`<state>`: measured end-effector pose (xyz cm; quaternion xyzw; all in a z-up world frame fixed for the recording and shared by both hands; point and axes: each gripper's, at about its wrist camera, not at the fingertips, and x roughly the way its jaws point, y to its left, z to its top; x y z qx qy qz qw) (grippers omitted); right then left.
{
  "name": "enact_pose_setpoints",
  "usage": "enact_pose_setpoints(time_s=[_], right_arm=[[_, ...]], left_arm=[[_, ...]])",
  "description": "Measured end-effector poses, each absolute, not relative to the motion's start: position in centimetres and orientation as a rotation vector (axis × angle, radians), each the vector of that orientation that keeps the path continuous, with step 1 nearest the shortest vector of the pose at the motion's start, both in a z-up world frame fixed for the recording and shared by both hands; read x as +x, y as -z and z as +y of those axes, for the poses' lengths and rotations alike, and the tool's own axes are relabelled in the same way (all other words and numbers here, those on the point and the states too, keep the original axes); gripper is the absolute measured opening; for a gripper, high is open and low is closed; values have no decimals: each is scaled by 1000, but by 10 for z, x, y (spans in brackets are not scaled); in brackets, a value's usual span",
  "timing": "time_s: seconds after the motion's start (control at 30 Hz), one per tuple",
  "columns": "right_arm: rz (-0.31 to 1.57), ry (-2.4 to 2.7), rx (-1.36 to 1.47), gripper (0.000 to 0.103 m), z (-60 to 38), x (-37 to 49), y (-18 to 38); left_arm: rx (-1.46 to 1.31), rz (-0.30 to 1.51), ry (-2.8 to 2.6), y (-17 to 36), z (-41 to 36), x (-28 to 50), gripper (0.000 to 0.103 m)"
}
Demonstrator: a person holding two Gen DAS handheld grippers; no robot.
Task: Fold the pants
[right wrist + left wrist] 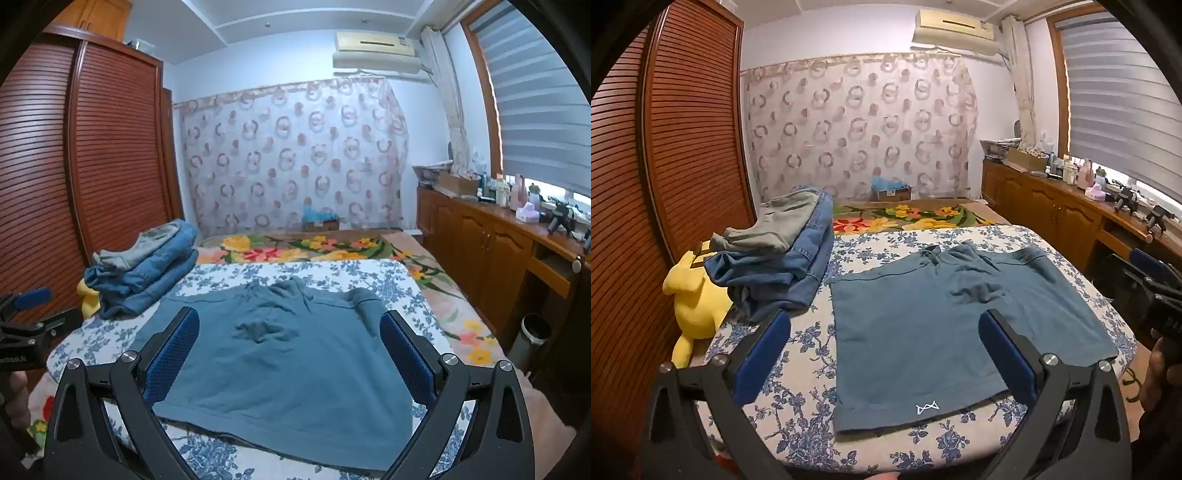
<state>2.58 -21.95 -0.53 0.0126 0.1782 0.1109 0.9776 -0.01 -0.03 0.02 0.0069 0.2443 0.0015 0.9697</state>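
A pair of teal-blue shorts [923,325] lies spread flat on the floral-sheeted bed [812,369], waistband at the far end, hems toward me, a small white logo near the left hem. It also shows in the right wrist view [288,369]. My left gripper [884,321] is open and empty, hovering above the near left part of the shorts. My right gripper [290,317] is open and empty above the shorts' near edge. The right gripper also shows at the right edge of the left wrist view [1152,291]. The left gripper shows at the left edge of the right wrist view [22,314].
A stack of folded jeans and grey pants [779,254] sits at the bed's far left, also in the right wrist view [144,266]. A yellow plush toy [694,306] lies beside it. A wardrobe [665,147] stands left; wooden cabinets with bottles [1052,199] run along the right.
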Motion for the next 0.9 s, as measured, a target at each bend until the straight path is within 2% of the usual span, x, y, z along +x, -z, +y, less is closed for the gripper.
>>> enact_pose_setpoints(time_s=[0.9], right_arm=[[362, -226, 17, 100, -213, 23, 7]], left_arm=[[14, 486, -5, 0, 4, -1, 103]])
